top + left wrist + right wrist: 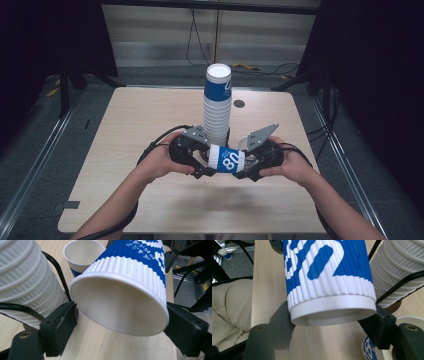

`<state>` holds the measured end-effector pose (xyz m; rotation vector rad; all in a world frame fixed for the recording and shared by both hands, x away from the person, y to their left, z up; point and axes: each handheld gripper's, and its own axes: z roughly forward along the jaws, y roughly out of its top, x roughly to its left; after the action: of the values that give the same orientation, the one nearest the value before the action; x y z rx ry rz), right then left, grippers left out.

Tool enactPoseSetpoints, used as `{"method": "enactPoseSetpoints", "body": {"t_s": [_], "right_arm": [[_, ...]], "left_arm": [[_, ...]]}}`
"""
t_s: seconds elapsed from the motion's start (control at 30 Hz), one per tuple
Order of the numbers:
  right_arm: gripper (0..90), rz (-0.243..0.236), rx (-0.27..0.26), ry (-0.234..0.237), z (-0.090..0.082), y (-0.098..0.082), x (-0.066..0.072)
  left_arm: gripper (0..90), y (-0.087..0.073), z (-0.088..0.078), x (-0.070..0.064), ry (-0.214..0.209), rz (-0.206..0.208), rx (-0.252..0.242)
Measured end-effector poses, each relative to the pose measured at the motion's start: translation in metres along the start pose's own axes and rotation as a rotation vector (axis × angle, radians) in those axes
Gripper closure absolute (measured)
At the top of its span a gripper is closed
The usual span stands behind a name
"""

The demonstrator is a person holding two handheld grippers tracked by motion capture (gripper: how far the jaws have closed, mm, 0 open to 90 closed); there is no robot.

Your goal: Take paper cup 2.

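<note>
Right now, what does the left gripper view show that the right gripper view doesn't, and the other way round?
Left gripper view alone: the held cup's open mouth, and a second cup standing upright on the table behind it. Right gripper view alone: the held cup's closed base, a trouser leg past the table edge, and a small cup on the floor. Both: the blue and white held cup between black jaws, and the ribbed stack beside it.

Ribbed matt paper on the blue-and-white cup (130, 272), smooth inside; pale matt wood-grain on the worktop (140, 130); dull black plastic on the tool pads (61, 322).
</note>
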<state>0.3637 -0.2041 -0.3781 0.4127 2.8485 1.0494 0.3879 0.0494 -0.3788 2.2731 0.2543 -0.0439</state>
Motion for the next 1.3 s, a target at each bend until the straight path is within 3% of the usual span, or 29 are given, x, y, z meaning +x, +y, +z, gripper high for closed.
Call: {"method": "enactPoseSetpoints", "body": {"t_s": [0.27,0.6,0.83,1.07,1.23,1.3], "right_arm": [[32.0,0.003,0.000,0.005,0.0001,-0.0009,-0.0003],[32.0,0.000,0.010,0.014,0.0025,0.0023,0.0020],[32.0,-0.008,0.008,0.031,0.0052,0.0049,0.0014],[32.0,-0.011,-0.007,0.037,0.0075,0.0070,0.0000],[32.0,-0.010,-0.020,0.036,0.0073,0.0069,-0.0003],[32.0,-0.008,-0.025,0.036,0.0078,0.0058,-0.0002]], "left_arm": [[13.4,-0.0020,0.0026,0.0012,-0.005,-0.004,-0.011],[9.9,0.0008,-0.0007,0.0002,-0.002,0.039,-0.007],[8.1,0.0005,0.0027,0.0018,-0.020,0.039,-0.016],[11.7,-0.0001,0.0017,0.0030,-0.036,0.029,-0.033],[12.4,0.0017,-0.0013,0.0011,-0.025,0.039,-0.039],[13.5,0.0027,-0.0030,0.0007,-0.025,0.061,-0.028]]}}
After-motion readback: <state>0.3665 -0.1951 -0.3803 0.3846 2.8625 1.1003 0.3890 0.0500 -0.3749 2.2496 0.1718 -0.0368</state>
